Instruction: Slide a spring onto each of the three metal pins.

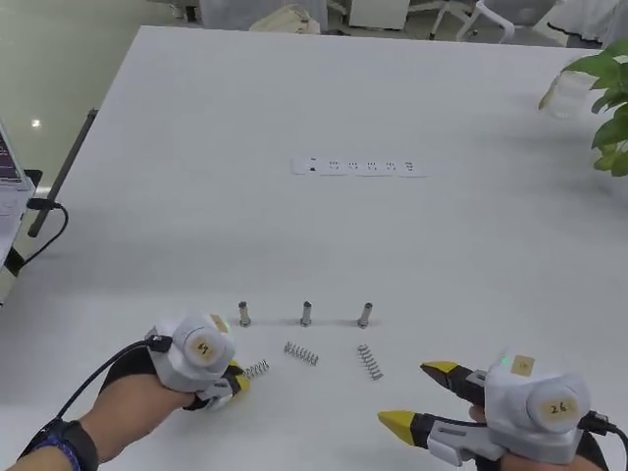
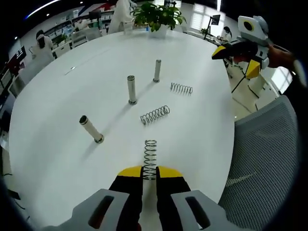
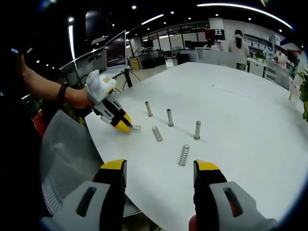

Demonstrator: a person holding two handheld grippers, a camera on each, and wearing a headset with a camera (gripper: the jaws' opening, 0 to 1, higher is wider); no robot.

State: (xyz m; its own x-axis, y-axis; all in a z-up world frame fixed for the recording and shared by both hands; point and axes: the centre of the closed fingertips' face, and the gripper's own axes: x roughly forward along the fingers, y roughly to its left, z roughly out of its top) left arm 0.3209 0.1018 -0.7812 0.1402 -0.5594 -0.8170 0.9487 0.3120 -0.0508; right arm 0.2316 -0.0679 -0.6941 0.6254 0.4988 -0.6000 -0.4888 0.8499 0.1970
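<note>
In the head view my left tongs (image 1: 235, 381) sit low at the near left of the tabletop (image 1: 294, 235). The left spring (image 1: 257, 369) pokes out of their yellow tips toward the right. The grip itself is tucked under the tongs' body there, but the left gripper view settles it. The two tips are pinched together on the spring's near end, and the rest of the spring runs straight ahead of them. I cannot tell whether its free end touches the tabletop.

Beyond it three pins stand upright in a row: left pin (image 1: 244, 314), middle pin (image 1: 306, 314) and right pin (image 1: 365, 315), each bare. The left pin is the one nearest the held spring, just past it.

The middle spring (image 1: 301, 353) lies flat just in front of the middle pin. The right spring (image 1: 370, 361) lies flat in front of the right pin. Both are apart from either tongs.

My right tongs (image 1: 417, 394) hover at the near right with jaws wide apart, gripping nothing. Their own view shows the right spring lying ahead of the gap between the spread tips, near but untouched.

A power strip (image 1: 358, 167) lies farther back, and a plant (image 1: 610, 108) is at the far right.
</note>
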